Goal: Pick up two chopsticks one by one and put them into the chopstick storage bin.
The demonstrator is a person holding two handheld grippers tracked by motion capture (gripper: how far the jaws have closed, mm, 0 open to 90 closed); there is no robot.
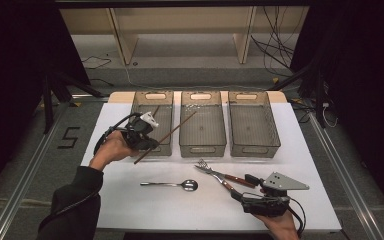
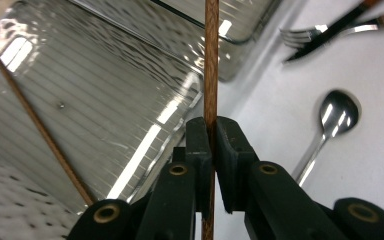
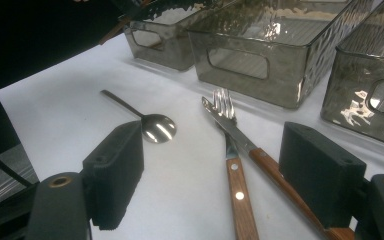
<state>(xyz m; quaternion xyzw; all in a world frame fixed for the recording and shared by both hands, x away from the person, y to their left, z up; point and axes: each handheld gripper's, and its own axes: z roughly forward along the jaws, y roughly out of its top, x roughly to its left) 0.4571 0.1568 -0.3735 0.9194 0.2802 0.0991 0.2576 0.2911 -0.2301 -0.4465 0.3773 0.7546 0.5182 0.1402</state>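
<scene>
High view: at the left, the left claw [image 1: 145,142] is held above the near end of the leftmost of three smoky translucent plastic bins [image 1: 152,122], its jaws pressed tight on a thin brown wooden chopstick [image 1: 166,136] that slants up toward the middle bin [image 1: 203,125]. In the left gripper view the stick [image 2: 211,65] is seen pinched between the two black jaws, and a second matching chopstick [image 2: 35,125] is seen lying on the ribbed floor of that leftmost bin. The step in hand is judged to be sorting cutlery by kind, the held chopstick being meant for its mate's bin; lowering and release over that bin would be called for next.

Further right, on the white matte desk [image 1: 130,200], a polished steel spoon [image 1: 172,185] lies alone, its bowl glossy. Beside it a steel fork [image 1: 210,170] and a wood-handled knife [image 1: 232,179] lie crossed and touching. The rightmost bin [image 1: 252,125] is seen to be empty.

At the right, the right claw [image 1: 247,187] is held wide open, gripping nothing, its jaws set near the riveted wooden handles [image 3: 240,195].
</scene>
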